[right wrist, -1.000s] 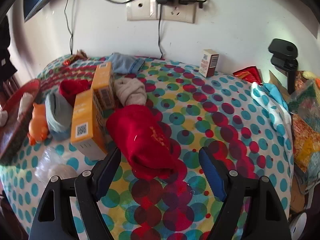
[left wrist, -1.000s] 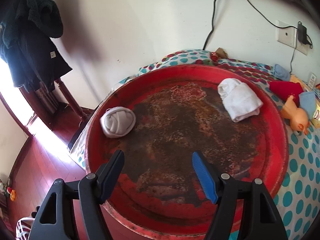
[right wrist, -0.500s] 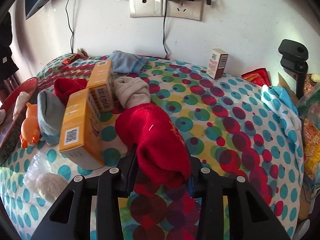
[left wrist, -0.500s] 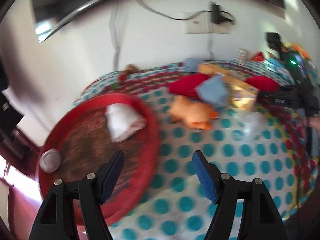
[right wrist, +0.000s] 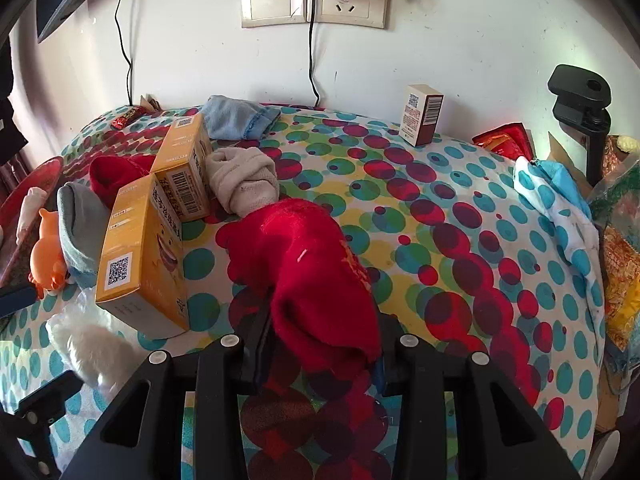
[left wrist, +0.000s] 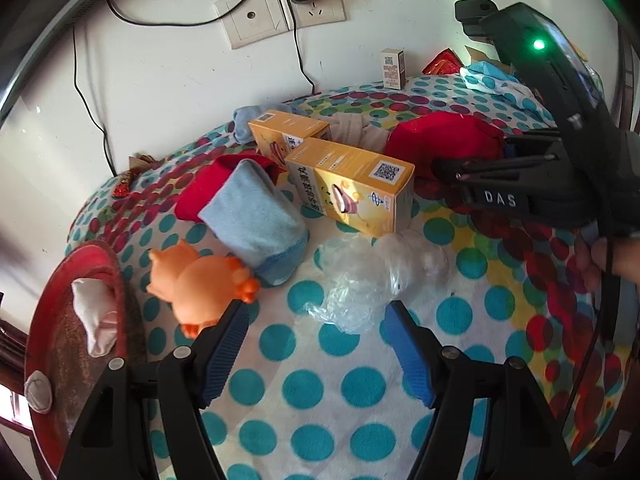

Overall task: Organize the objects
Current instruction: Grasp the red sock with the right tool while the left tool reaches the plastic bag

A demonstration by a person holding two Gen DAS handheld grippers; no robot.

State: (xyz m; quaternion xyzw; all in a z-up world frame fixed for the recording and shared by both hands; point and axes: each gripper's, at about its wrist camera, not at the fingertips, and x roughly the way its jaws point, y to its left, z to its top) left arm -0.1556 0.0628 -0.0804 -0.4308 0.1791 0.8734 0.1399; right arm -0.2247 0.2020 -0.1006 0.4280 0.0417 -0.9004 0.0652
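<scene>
My right gripper is shut on a rolled red sock, which lies on the dotted cloth; the sock also shows in the left wrist view. My left gripper is open and empty above the cloth, just in front of a clear plastic bag and an orange toy pig. A red tray at the left holds a white sock and a grey sock ball. A light blue sock and another red sock lie behind the pig.
Two yellow boxes lie left of the held sock, with a beige sock and a blue sock behind. A small box stands by the wall. Cables hang from sockets. Bags and clutter crowd the right edge.
My left gripper swung right from over the red tray to the cloth by the pig and plastic bag. My right gripper closed on the red sock.
</scene>
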